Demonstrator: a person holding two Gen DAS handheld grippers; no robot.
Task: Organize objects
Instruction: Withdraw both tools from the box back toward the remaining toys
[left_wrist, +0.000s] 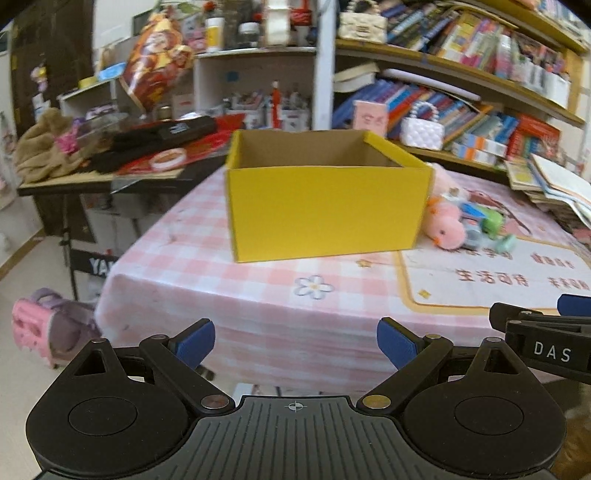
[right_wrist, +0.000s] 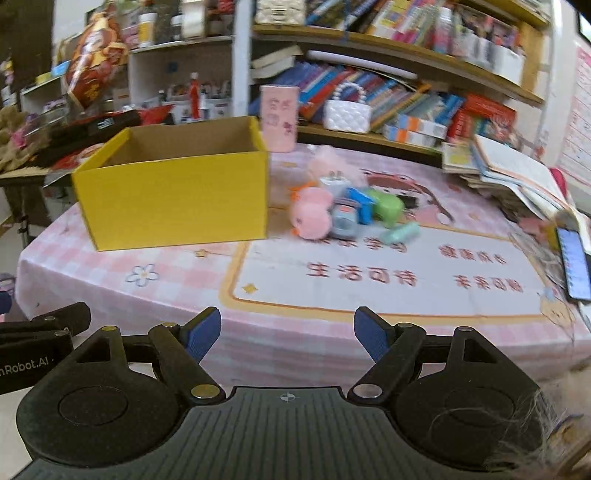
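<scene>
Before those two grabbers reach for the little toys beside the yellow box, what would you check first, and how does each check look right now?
1. Yellow box open on top, standing upright on the table: ok.
2. Room in the box: only part of its inside shows, and that part is bare; cannot tell for the floor.
3. Toys in the clear: ok, heaped just right of the box, nothing on top.
4. Right gripper ready: ok, fingers apart, nothing between them.
5. Left gripper ready: ok, fingers apart, nothing between them.
6. One toy easy to single out: not ok, the pink plush and the plastic pieces touch and overlap.
</scene>
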